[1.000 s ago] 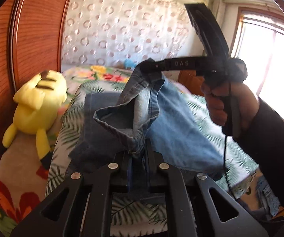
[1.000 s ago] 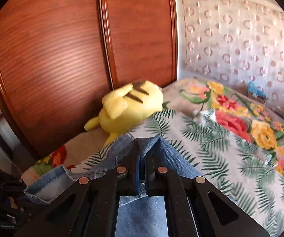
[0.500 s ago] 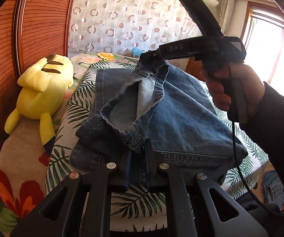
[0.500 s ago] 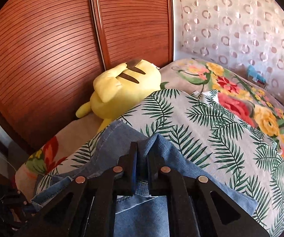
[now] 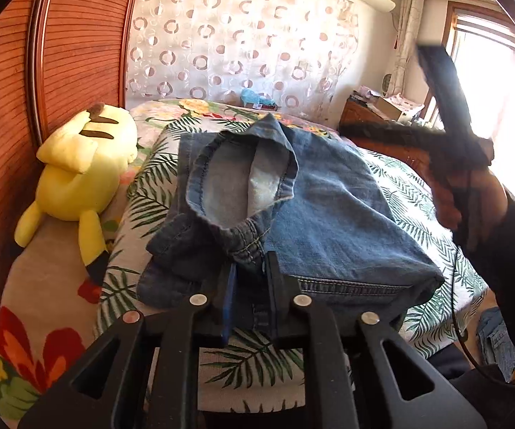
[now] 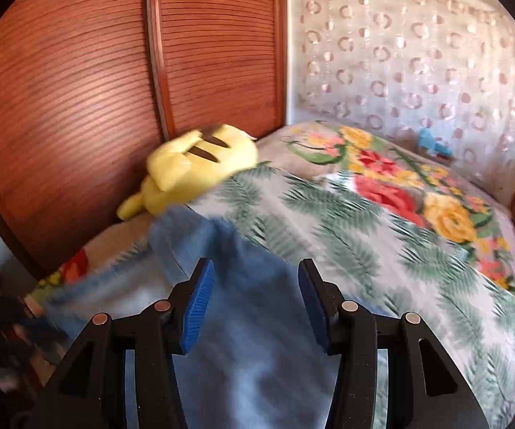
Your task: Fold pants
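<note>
Two tongs are at work on the pants, which lie folded into a thick bundle on the bed, straight ahead of both. The left tongs are pressed together, pinching the gathered hem at the near edge of the bundle. The right tongs stand spread with nothing between their blue pads, denim lying just beyond and below them; seen from the left, this tool is blurred, raised off to the right and clear of the cloth, gripped by a hand in a dark sleeve. The fold looks laid down, with the release half made. One leg opening gapes upward just past the left tongs, so the next move likely calls for letting go on the left and pressing that loose cuff flat. A yellow plush toy lies well to the left.
</note>
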`<state>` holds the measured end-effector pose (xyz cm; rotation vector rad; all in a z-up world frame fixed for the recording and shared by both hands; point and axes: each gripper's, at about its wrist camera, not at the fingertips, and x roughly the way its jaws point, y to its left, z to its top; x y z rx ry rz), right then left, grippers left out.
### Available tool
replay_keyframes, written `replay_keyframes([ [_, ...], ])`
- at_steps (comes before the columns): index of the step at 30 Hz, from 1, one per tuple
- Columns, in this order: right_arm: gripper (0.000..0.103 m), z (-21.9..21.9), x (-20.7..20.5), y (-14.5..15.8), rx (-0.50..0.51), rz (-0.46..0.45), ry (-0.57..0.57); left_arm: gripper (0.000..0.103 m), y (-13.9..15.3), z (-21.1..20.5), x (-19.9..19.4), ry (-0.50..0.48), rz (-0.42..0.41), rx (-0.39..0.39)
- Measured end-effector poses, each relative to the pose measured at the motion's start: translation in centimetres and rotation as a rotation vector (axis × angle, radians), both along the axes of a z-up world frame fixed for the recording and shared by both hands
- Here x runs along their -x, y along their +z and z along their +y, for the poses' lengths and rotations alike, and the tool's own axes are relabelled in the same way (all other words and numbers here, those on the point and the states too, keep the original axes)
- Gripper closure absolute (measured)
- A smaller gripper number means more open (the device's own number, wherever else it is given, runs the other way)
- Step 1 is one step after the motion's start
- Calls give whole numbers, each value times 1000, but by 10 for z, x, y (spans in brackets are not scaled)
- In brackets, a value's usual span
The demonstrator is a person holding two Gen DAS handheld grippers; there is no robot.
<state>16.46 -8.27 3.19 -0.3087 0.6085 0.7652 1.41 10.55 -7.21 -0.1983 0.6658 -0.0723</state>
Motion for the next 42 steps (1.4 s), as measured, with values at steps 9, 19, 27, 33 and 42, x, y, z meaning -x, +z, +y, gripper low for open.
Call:
replay_keyframes([
  [9, 52, -63, 37, -52, 22, 46, -123, 57, 11, 8, -2, 44, -22, -38],
  [19, 52, -85, 57, -67, 1, 107, -179, 57, -5, -18, -41, -52, 8, -138],
  [27, 52, -92, 53, -76, -8, 134, -186, 96, -15, 0, -39, -16, 29, -143],
  [33, 52, -92, 47, -77, -7, 155, -195, 96, -23, 22, -23, 68, 57, -136],
  [42, 52, -90, 47, -78, 13, 141, -200, 84, -21, 29, -22, 127, 65, -145],
])
